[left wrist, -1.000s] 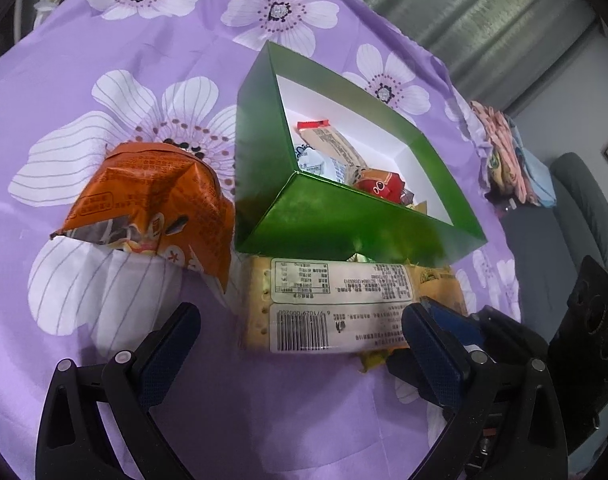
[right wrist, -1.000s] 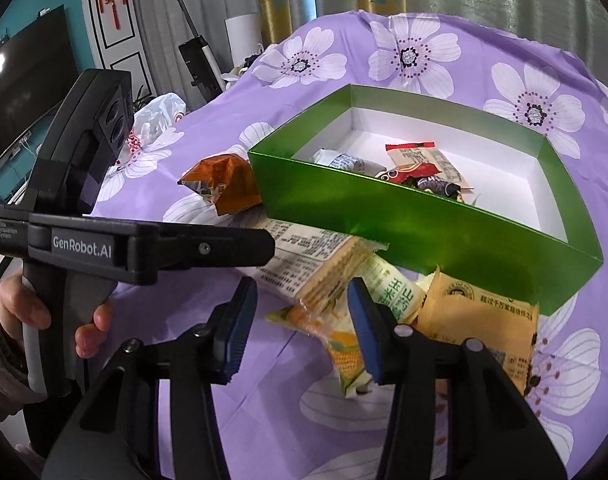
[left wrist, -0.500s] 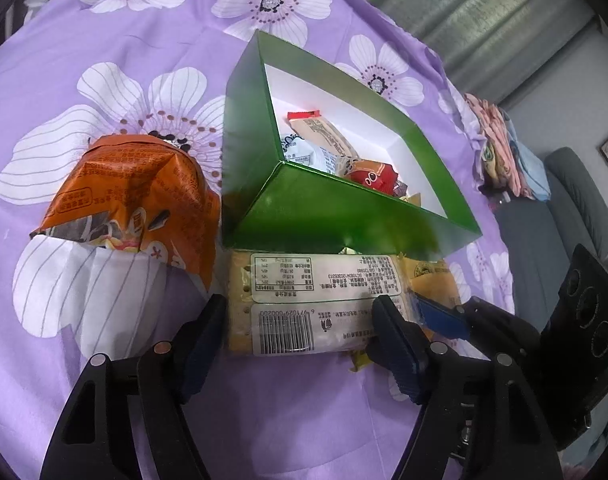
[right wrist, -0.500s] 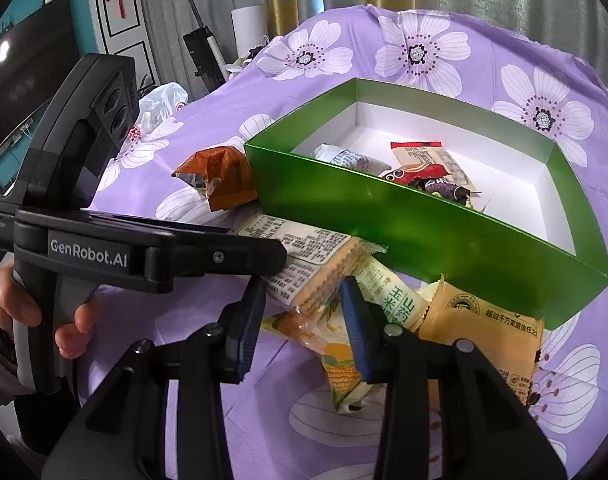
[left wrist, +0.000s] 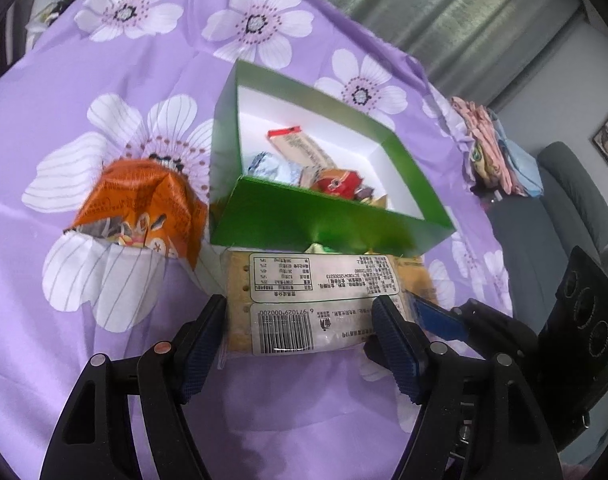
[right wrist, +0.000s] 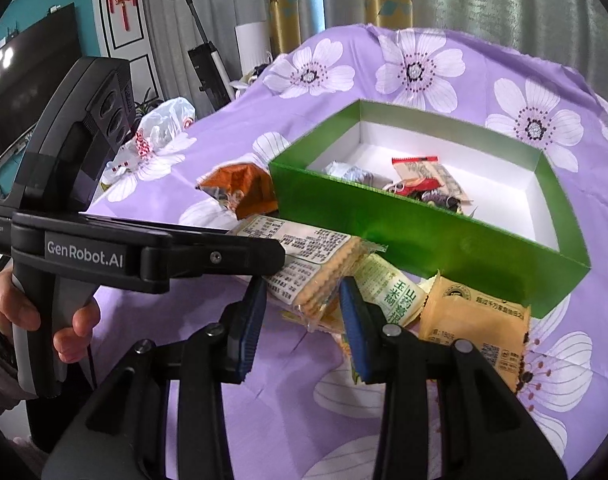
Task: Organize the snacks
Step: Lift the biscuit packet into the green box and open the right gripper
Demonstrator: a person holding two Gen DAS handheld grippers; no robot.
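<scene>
A long cracker packet [left wrist: 304, 304] with a white barcode label lies on the purple cloth in front of the green box [left wrist: 304, 220]. My left gripper [left wrist: 300, 336] is open, its pads either side of the packet's near edge. My right gripper [right wrist: 300, 316] is open too, its fingers around the packet's other end [right wrist: 307, 276]. The box [right wrist: 423, 236] holds several small snacks [right wrist: 423, 184]. An orange bag [left wrist: 144, 208] lies left of the box, also in the right wrist view [right wrist: 240, 188].
A green-and-white packet [right wrist: 395, 292] and a tan packet [right wrist: 475, 320] lie by the box's near wall. A white plastic bag [right wrist: 164, 124] sits at the far table edge. Folded clothes [left wrist: 491, 148] and a grey sofa [left wrist: 563, 208] are beyond the table.
Both grippers moved forward and narrowed around the cracker packet, the left from the long side, the right at its end. The packet has not visibly moved.
</scene>
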